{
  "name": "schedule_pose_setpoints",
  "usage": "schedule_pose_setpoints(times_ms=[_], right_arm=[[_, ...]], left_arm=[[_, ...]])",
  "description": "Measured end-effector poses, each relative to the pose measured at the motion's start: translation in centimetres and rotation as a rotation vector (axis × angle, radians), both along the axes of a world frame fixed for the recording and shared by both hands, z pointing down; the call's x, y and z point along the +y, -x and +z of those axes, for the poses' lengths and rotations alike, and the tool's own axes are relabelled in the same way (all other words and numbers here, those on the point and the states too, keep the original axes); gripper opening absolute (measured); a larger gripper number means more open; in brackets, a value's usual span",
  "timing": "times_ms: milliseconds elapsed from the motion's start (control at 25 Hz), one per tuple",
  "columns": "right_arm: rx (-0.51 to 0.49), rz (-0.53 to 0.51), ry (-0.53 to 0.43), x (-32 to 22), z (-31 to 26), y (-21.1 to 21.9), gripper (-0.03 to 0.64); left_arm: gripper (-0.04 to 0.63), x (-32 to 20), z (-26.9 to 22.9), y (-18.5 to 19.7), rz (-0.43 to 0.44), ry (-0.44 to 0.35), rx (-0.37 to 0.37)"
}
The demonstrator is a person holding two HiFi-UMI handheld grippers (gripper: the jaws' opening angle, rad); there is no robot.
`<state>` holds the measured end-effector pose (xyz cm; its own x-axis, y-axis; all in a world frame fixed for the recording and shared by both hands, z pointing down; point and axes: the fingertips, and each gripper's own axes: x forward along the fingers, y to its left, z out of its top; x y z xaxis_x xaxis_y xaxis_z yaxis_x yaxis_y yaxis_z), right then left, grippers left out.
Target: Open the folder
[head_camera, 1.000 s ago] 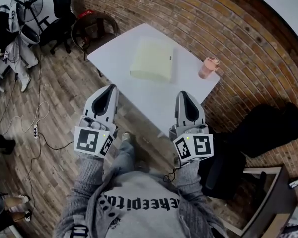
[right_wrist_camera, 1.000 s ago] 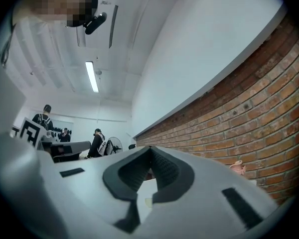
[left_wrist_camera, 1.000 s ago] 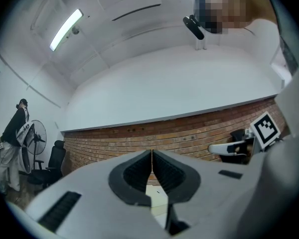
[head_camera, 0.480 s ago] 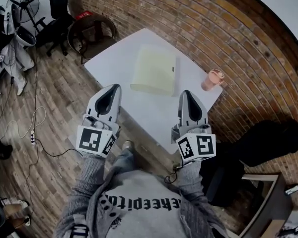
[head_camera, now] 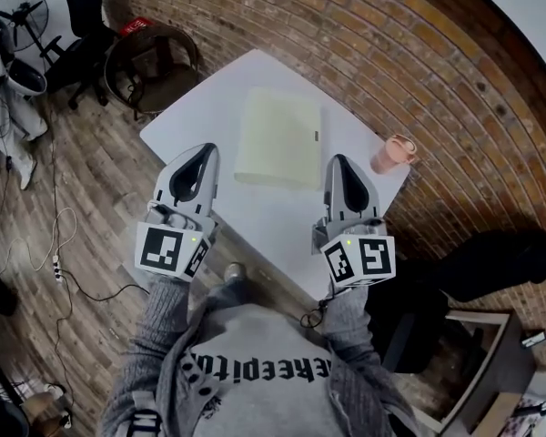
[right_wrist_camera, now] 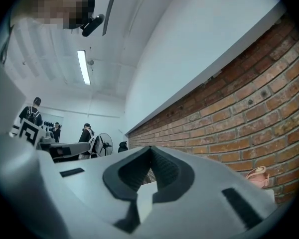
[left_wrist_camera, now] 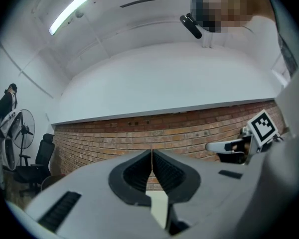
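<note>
A pale yellow folder [head_camera: 278,137] lies closed and flat on the white table [head_camera: 255,208], near its far side. My left gripper [head_camera: 205,150] hangs over the table's near left edge, short of the folder, jaws shut and empty. My right gripper [head_camera: 338,160] is over the near right part of the table, just right of the folder's near corner, also shut with nothing held. In the left gripper view the jaw tips [left_wrist_camera: 152,152] meet against the brick wall. In the right gripper view the tips [right_wrist_camera: 150,148] meet too.
A pink cup [head_camera: 393,153] stands at the table's right corner, also seen as the pink cup [right_wrist_camera: 259,175] low in the right gripper view. A brick wall [head_camera: 419,71] runs behind the table. A dark chair [head_camera: 150,57], a fan [head_camera: 18,7] and floor cables [head_camera: 45,235] lie to the left.
Both grippers have moved forward over the table toward the folder, staying shut. The table and folder sit closer and more central in the head view.
</note>
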<state>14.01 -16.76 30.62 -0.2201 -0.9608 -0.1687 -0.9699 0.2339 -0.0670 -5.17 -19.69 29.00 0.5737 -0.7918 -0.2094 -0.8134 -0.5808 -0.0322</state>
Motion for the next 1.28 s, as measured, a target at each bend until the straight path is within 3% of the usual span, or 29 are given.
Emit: schedule_pose_setpoints(times_ms=[240,560,720,960,1280], right_arm=[[-0.007,0.048,0.052,-3.5,2.2,-0.7,0.005],[-0.017,0.098,0.145,-7.1,5.8,-0.9,0.005],[-0.024,0.121,0.189,-7.8,7.8,-1.0,0.005],[-0.031,0.144,0.254,-8.8,10.9,-1.4,0.005],[-0.03,0.159,0.335,-9.2,14.3,-1.5,0.005]], left_arm=[[0.011,-4.2,2.2,-1.0,0.057,0.025,-0.049],[0.011,-8.1,8.5,-2.2,0.138,0.114,-0.219],[0.011,-9.0,11.5,-3.3,0.188,0.047,-0.298],[0.011,-8.9,16.2,-5.4,0.27,0.036,-0.503],[0.012,-7.5,22.6,-7.5,0.395,-0.036,-0.79]])
